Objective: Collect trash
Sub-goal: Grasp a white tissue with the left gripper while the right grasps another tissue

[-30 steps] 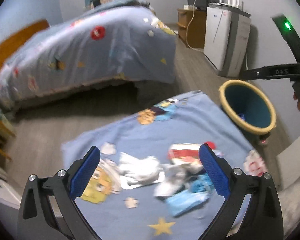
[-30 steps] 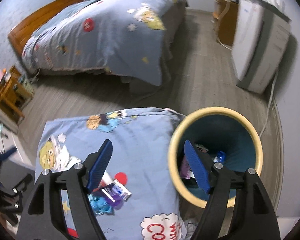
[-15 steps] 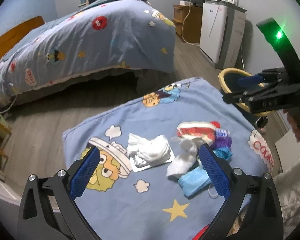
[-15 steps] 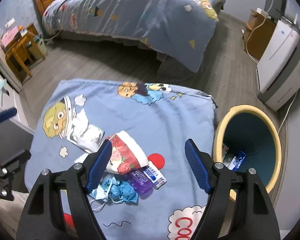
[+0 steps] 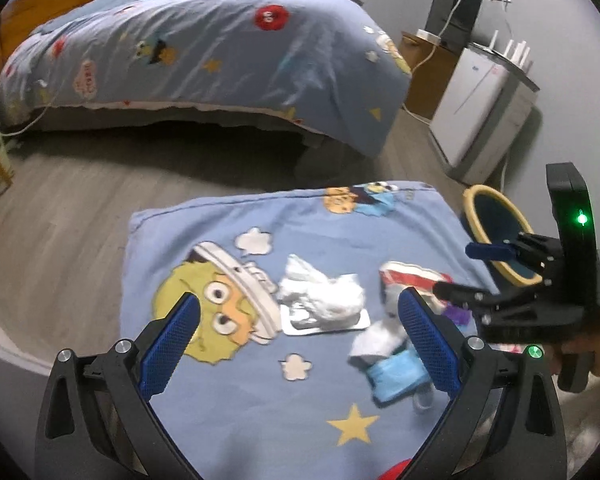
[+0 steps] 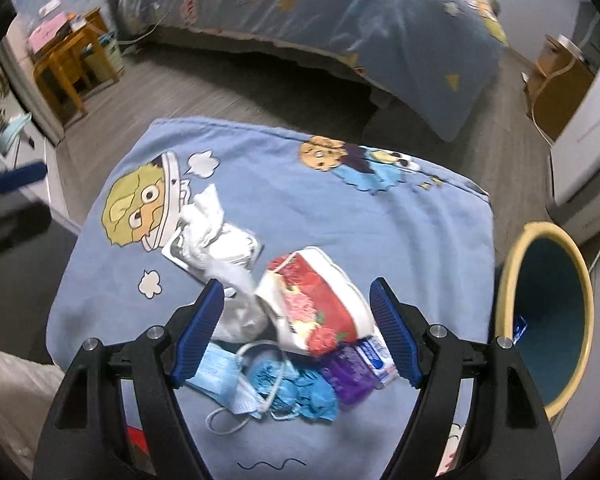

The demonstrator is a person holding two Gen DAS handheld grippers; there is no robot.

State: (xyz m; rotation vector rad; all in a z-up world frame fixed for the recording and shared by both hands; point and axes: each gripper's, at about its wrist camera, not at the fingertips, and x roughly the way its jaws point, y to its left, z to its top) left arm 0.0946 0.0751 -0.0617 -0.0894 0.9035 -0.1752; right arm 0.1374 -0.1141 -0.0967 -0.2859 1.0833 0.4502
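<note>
Looking down the left wrist view, the left gripper [image 5: 298, 336] hangs with its jaws wide apart and nothing between the pads, above a blue cartoon sheet [image 5: 228, 432]. White tissue [image 5: 320, 300] sits at frame centre on a flat tray [image 5: 296, 326]; a blue mask [image 5: 394, 376] lies lower right, beside the right pad. The right gripper [image 5: 460, 272] pokes in from the right edge, in front of the bin [image 5: 470, 204].

Over to the right wrist view: the right gripper [image 6: 296, 336] is spread open too, empty, framing a red-flowered packet [image 6: 320, 308]. Below it lie the mask [image 6: 220, 374], a blue glove [image 6: 296, 394] and a purple wrapper [image 6: 350, 374]. The yellow-rimmed bin [image 6: 504, 300] stands at the right edge, just off the sheet.
</note>
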